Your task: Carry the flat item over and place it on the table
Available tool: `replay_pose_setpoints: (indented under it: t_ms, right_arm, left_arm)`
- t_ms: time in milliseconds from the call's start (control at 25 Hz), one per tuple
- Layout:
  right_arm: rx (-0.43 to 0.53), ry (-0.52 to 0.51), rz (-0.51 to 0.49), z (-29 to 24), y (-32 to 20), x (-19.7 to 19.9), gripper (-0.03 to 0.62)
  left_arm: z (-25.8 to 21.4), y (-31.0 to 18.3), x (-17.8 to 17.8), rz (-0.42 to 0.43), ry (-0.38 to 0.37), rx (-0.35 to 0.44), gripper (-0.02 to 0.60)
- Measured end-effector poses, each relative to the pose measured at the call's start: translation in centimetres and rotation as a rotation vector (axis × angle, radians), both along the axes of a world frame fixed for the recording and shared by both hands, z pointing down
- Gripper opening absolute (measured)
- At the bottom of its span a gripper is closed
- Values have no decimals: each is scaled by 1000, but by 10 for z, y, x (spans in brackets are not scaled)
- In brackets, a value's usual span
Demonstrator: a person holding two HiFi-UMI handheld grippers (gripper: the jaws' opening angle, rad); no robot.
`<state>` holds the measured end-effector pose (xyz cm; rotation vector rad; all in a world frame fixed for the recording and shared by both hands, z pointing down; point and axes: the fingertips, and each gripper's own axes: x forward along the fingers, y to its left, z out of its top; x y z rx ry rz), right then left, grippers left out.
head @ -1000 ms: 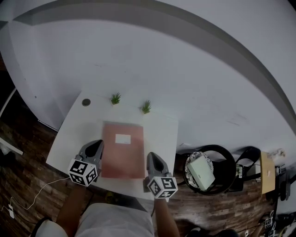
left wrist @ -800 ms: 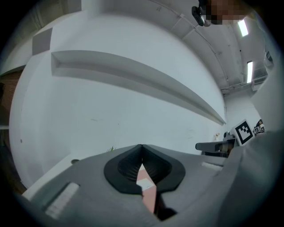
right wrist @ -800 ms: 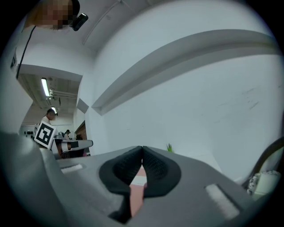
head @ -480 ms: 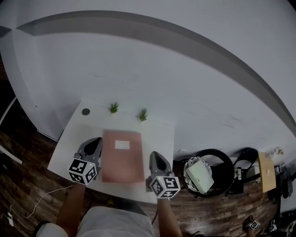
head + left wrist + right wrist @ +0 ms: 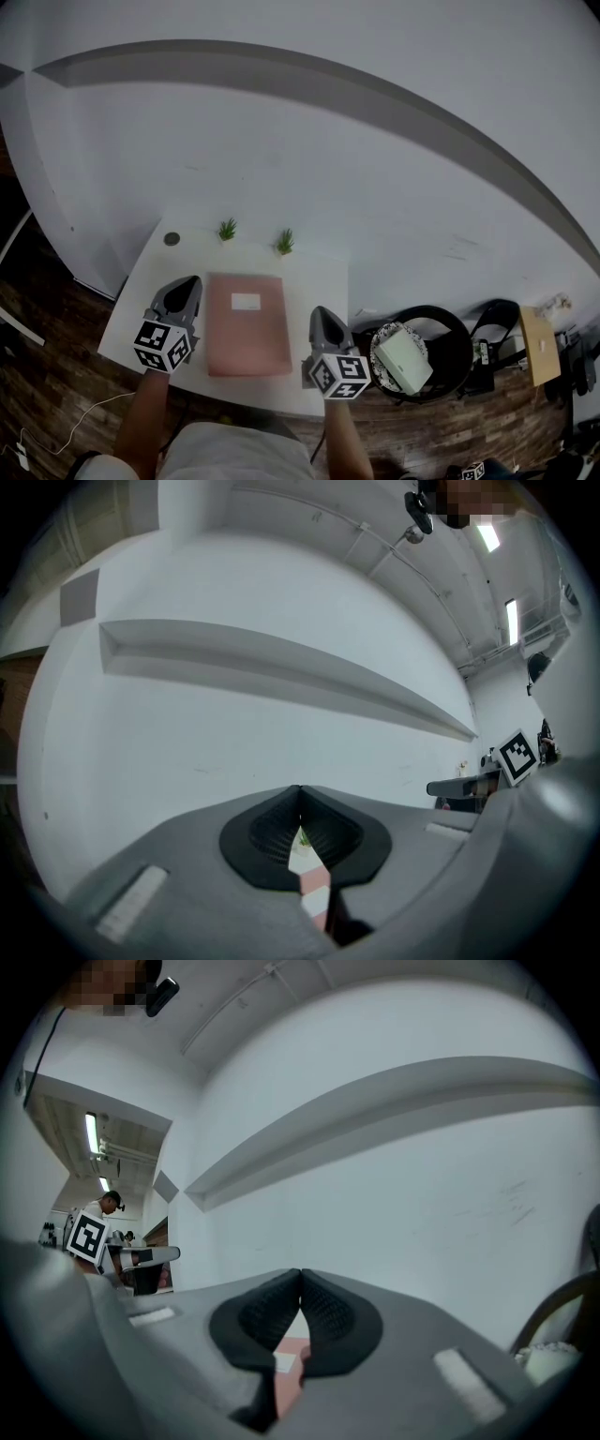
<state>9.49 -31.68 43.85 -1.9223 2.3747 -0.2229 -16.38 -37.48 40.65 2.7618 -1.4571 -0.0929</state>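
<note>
The flat item (image 5: 247,323) is a pink folder with a small white label. It lies flat on the white table (image 5: 319,281) between my two grippers. My left gripper (image 5: 189,283) is just left of it, shut and empty. My right gripper (image 5: 320,313) is a little to its right, near the table's right edge, also shut and holding nothing. In the left gripper view the shut jaws (image 5: 300,803) frame a sliver of the pink folder (image 5: 317,892) below. The right gripper view shows its shut jaws (image 5: 301,1283) with the folder (image 5: 295,1346) under them.
Two small green plants (image 5: 227,228) (image 5: 283,242) and a dark round disc (image 5: 172,238) sit at the table's far edge by the white wall. Right of the table a black round bin (image 5: 441,314) holds a white box. The floor is dark wood.
Both grippers have drawn slightly away from the folder's sides, the right one more. The folder lies still on the table, and the head view has tilted up a little.
</note>
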Motion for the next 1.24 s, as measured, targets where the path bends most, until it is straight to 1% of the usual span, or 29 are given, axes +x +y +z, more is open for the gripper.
replay_pose_setpoints:
  t_ms: [360, 760, 920, 1040, 1240]
  right_arm:
    - [18, 16, 13, -9, -2, 0, 3]
    - [10, 26, 32, -8, 2, 4, 3]
    - [2, 28, 41, -5, 4, 6, 3]
    - [2, 29, 50, -4, 4, 6, 3]
    - [12, 27, 46, -6, 0, 5, 3]
  left_arm:
    - [-7, 0, -5, -3, 4, 11, 6]
    - [-10, 2, -10, -12, 13, 20, 6]
    - [-11, 4, -8, -13, -22, 48, 6]
    - [-9, 4, -8, -16, -13, 49, 6]
    - [-9, 2, -9, -26, -20, 63, 6]
